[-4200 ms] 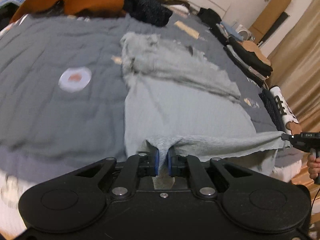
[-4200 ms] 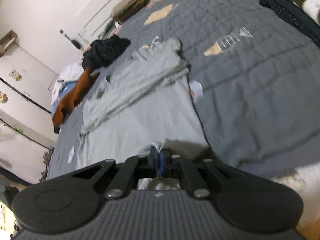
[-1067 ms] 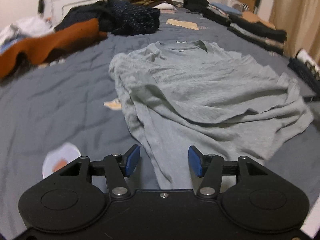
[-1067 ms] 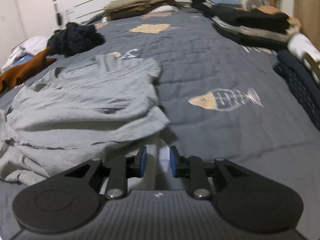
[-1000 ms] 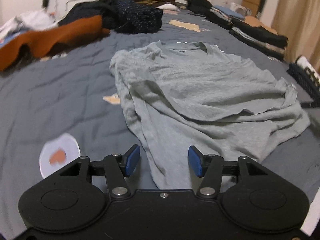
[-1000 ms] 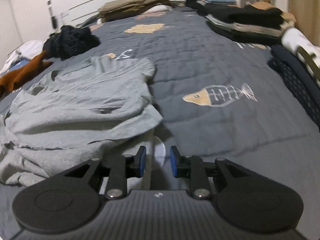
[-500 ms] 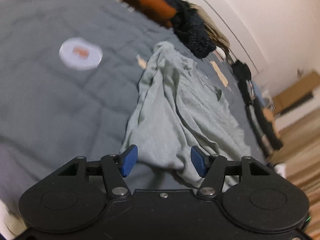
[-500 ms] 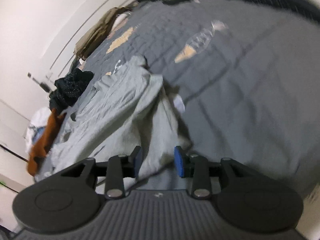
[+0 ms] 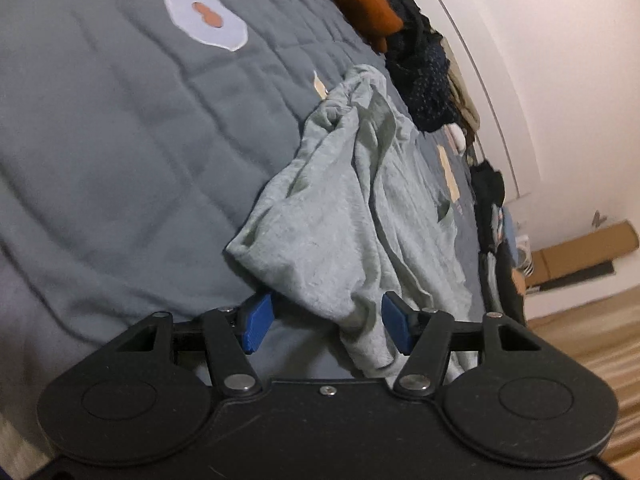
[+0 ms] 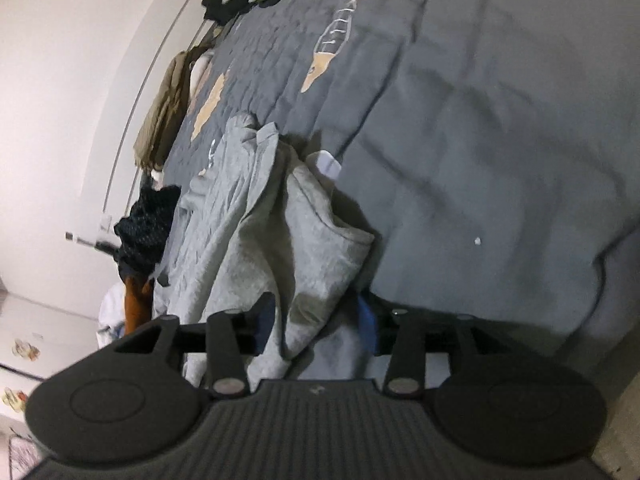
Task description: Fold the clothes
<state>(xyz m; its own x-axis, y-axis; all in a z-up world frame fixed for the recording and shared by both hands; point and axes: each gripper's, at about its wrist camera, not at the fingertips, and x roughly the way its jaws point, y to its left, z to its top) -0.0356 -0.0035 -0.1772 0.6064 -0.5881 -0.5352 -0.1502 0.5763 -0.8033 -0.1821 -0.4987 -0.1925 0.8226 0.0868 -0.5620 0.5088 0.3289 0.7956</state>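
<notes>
Grippers are seen low in both frames: the left gripper (image 9: pixel 326 326) is held released, the right gripper (image 10: pixel 316 330) is opening, hem cloth lying loose between each pair. The grey T-shirt (image 9: pixel 360 220) is rumpled mid-frame on the quilt (image 9: pixel 100 140); dark clothes (image 9: pixel 420 72) are piled upper right.

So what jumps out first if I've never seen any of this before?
A crumpled grey T-shirt lies bunched on a grey quilted bedspread, its near edge between the blue pads of both tongs, left and right. The right tongs are opening. A fish print is stitched into the quilt, and clothes are heaped along the far side by the wall.
</notes>
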